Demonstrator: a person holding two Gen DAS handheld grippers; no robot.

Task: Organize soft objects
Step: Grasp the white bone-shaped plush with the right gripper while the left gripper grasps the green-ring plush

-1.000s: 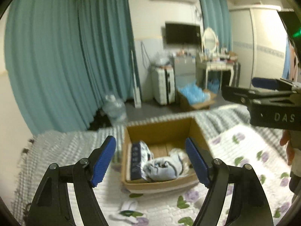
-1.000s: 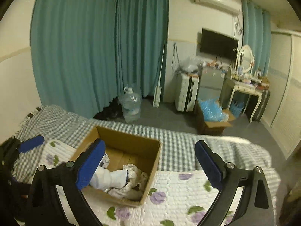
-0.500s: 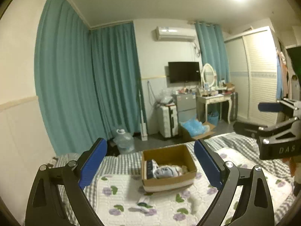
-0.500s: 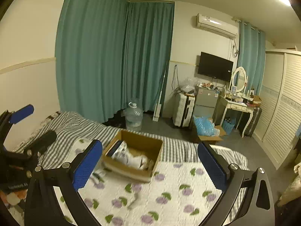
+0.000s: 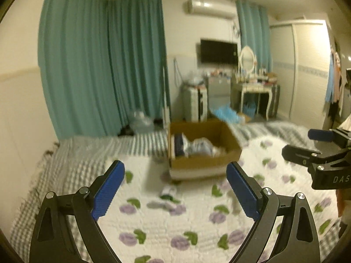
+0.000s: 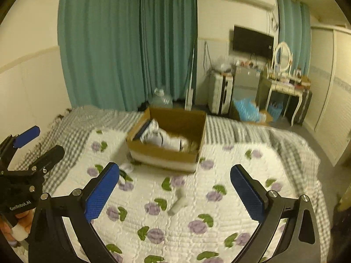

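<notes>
Well, both of my tools are empty right now. My left gripper [image 5: 175,188] has its blue fingers [image 5: 108,188] spread wide apart with nothing between them, and my right gripper [image 6: 174,190] is spread just as wide, also holding nothing.

The soft things left out are small socks lying loose on the flowered quilt [image 6: 230,157]. In the right wrist view a pale rolled sock [image 6: 178,203] lies at about 6 o'clock from the cardboard box [image 6: 162,153], well apart from it, and a white-and-dark sock [image 6: 127,168] sits near the box's corner at about 8 o'clock. The box already holds folded clothes [image 6: 162,137].

I judge the socks to be very light and limp, not fragile and not slippery against my ribbed pads. The rolled one should pinch best across its middle, where the bulk is thickest. Taken by an end, it would probably dangle or unroll. The quilt is soft too, so I should watch that I don't nip it along with the sock.

The left wrist view shows blurred socks [image 5: 167,194] at 6 o'clock from the box, and my right gripper at the 3 o'clock edge. Only the right wrist view shows the pale roll clearly, and it shows my left gripper at 9 o'clock.
</notes>
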